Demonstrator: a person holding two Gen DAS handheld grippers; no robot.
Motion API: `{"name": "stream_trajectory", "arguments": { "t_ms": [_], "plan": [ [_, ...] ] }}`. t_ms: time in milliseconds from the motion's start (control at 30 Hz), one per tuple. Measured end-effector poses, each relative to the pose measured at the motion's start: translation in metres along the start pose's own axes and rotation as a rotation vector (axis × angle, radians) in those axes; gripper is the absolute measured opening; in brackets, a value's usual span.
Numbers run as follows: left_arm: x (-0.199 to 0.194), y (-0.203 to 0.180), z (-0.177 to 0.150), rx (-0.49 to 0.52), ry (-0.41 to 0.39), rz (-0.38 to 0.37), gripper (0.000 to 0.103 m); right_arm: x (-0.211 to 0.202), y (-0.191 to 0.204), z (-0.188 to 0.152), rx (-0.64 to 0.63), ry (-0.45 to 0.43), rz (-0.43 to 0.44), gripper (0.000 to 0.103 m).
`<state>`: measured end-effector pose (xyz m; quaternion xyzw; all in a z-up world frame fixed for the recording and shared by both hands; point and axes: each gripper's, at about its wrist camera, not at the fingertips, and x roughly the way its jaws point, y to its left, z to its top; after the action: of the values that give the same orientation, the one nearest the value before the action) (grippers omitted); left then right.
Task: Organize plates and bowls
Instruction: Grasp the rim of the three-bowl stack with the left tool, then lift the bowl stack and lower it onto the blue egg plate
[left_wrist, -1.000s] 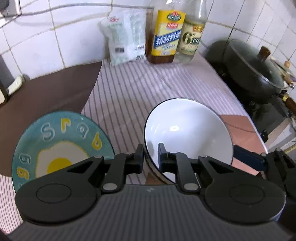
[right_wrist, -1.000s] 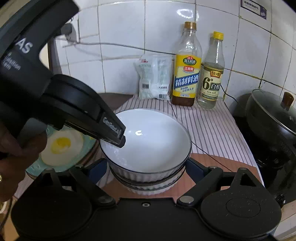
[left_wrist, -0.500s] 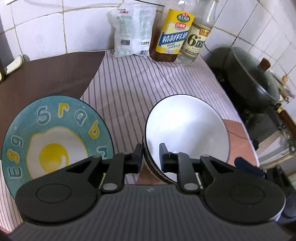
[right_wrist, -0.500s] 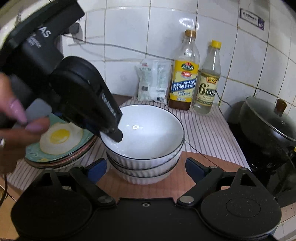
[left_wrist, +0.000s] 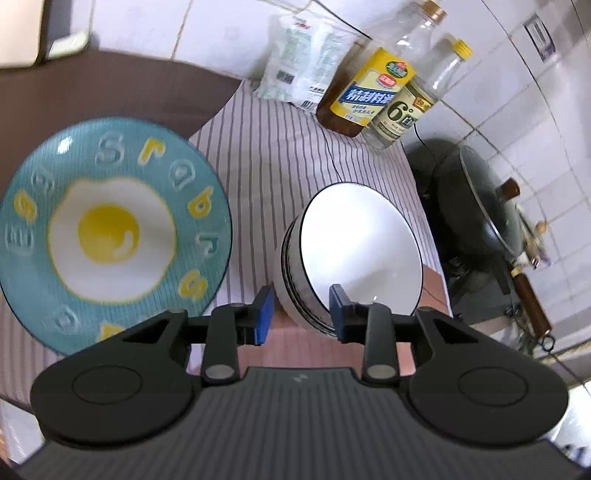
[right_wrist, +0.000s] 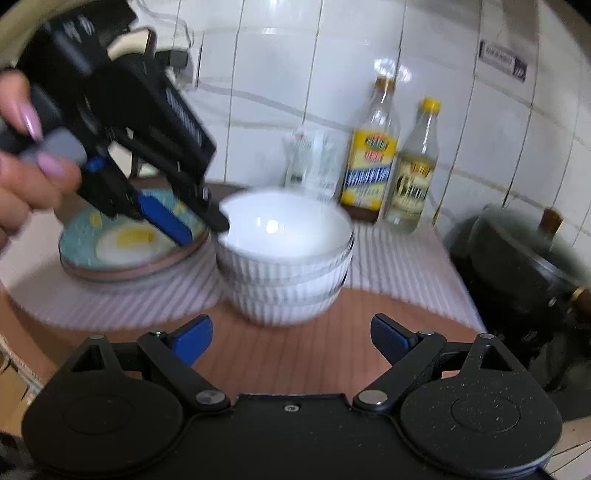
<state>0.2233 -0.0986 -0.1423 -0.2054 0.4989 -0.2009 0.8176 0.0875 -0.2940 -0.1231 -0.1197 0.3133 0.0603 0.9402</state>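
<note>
Bowls: white ribbed stack | left gripper apart | right gripper apart

The left claw has let go of the top bowl's rim — its blue pads, pinched close a second ago, now stand apart and lifted clear. The right claw has drawn back from the bowl stack.

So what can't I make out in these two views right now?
- Plates under the egg plate: right wrist view is motion-blurred and the left claw covers part; count unclear.
- Bowl stack: left wrist view shows only the top bowl's inside.
- Wok: cut off by the edge.
</note>
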Motion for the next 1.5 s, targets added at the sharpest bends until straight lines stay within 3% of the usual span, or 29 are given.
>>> {"name": "stream_trajectory", "arguments": {
  "t_ms": [100, 333, 567, 800, 1100, 1167, 1500],
  "plan": [
    [0.003, 0.006, -0.008, -0.040, -0.034, -0.019, 0.039, 0.018, -0.002, -0.016, 0.035, 0.038, 0.022, 0.095],
    [0.007, 0.022, -0.006, -0.111, -0.087, -0.066, 0.041, 0.054, -0.013, -0.021, 0.115, 0.029, 0.061, 0.095],
    [0.021, 0.025, -0.011, -0.173, -0.056, -0.075, 0.045, 0.083, -0.012, -0.016, 0.095, 0.003, 0.127, 0.095],
    [0.038, 0.026, -0.010, -0.212, -0.015, -0.070, 0.049, 0.096, -0.010, -0.016, 0.043, -0.028, 0.124, 0.096],
    [0.056, 0.016, -0.001, -0.208, 0.024, -0.045, 0.045, 0.114, -0.013, -0.007, 0.014, -0.052, 0.149, 0.098],
    [0.060, 0.012, -0.001, -0.188, 0.044, -0.019, 0.036, 0.115, -0.011, -0.005, 0.004, -0.062, 0.157, 0.098],
    [0.063, 0.008, -0.003, -0.170, 0.030, 0.007, 0.037, 0.115, -0.010, -0.005, 0.025, -0.062, 0.157, 0.098]
  ]
}}
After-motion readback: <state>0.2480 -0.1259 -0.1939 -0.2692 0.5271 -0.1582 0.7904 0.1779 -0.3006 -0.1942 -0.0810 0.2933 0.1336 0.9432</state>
